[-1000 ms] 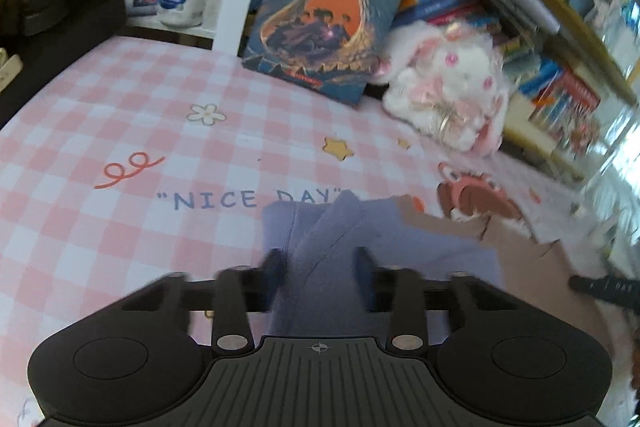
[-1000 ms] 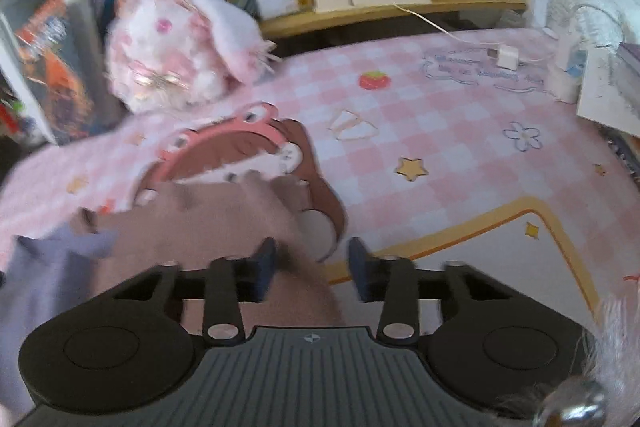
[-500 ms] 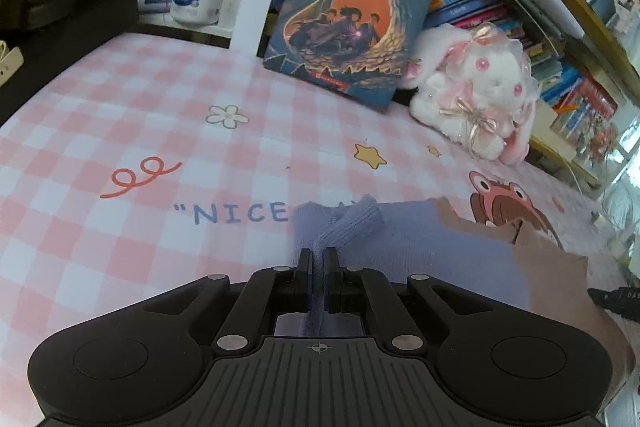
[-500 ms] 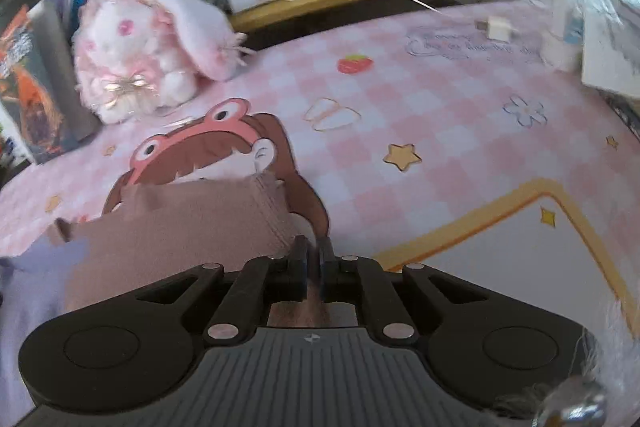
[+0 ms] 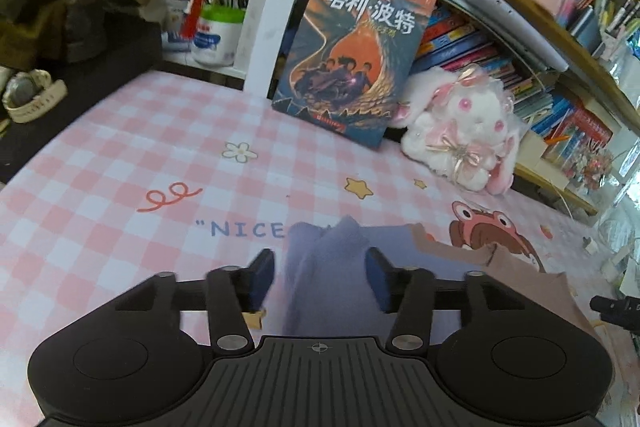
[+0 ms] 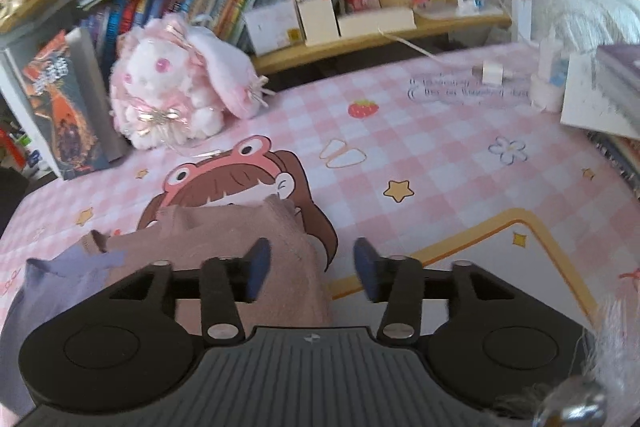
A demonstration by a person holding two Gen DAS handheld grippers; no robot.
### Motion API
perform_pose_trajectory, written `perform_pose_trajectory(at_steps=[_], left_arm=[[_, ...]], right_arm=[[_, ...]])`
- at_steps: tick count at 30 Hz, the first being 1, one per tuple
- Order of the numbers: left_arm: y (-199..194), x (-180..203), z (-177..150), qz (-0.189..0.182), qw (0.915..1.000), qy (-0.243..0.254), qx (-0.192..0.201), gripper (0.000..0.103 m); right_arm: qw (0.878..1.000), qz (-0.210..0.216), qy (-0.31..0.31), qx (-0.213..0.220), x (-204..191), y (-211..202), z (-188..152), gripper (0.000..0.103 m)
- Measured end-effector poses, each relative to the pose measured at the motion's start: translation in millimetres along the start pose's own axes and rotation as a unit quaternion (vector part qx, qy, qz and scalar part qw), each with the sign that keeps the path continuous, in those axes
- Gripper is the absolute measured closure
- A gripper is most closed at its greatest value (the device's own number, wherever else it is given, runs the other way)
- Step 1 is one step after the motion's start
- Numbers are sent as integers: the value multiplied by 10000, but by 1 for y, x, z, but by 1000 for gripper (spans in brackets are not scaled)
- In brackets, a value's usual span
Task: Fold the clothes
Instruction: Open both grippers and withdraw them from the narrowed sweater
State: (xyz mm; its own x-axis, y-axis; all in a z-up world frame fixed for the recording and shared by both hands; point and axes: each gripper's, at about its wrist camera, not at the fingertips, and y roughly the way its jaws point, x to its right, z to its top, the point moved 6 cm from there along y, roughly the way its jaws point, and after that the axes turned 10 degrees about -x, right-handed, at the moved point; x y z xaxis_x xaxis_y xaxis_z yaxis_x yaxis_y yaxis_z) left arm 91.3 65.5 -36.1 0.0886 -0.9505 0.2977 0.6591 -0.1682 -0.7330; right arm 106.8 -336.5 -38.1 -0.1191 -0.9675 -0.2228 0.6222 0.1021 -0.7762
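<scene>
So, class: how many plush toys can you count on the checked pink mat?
1. The pink-and-white plush bunny sits at the mat's far edge, beside the upright book and in front of the shelf. Others may be hidden out of view.

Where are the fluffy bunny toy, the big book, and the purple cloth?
bunny toy (image 5: 464,131): left wrist view, its white body.
big book (image 5: 352,55): left wrist view, front cover.
purple cloth (image 5: 320,259): left wrist view, raised fold.

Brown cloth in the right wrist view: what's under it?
The brown cloth lies on the pink checked mat, covering the lower part of the printed cartoon girl. Her frog hat and eyes show above it. Anything else beneath is hidden.
</scene>
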Motion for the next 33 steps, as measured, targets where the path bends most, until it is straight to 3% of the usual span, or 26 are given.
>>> perform_pose_trajectory(at_steps=[4, 7, 12, 19, 27, 33], left_arm=[[-16, 11, -21, 147, 9999, -30, 7, 37], [-25, 21, -40, 272, 9996, -51, -96, 33], [-44, 40, -71, 434, 9990, -6, -141, 24], [-60, 67, -120, 727, 9962, 6, -470, 22], [-85, 90, -169, 749, 9955, 50, -584, 22], [-97, 94, -183, 850, 9947, -16, -575, 18]], right_arm=[[9996, -66, -274, 102, -4, -21, -16, 24], [9991, -134, -406, -24, -3, -29, -34, 13], [9979, -136, -588, -225, -1, -40, -69, 10], [9950, 10, -916, -402, 3, -65, -115, 7], [9913, 152, -1224, -463, 12, -87, -144, 6], [9894, 202, -1362, -470, 17, -100, -155, 6]])
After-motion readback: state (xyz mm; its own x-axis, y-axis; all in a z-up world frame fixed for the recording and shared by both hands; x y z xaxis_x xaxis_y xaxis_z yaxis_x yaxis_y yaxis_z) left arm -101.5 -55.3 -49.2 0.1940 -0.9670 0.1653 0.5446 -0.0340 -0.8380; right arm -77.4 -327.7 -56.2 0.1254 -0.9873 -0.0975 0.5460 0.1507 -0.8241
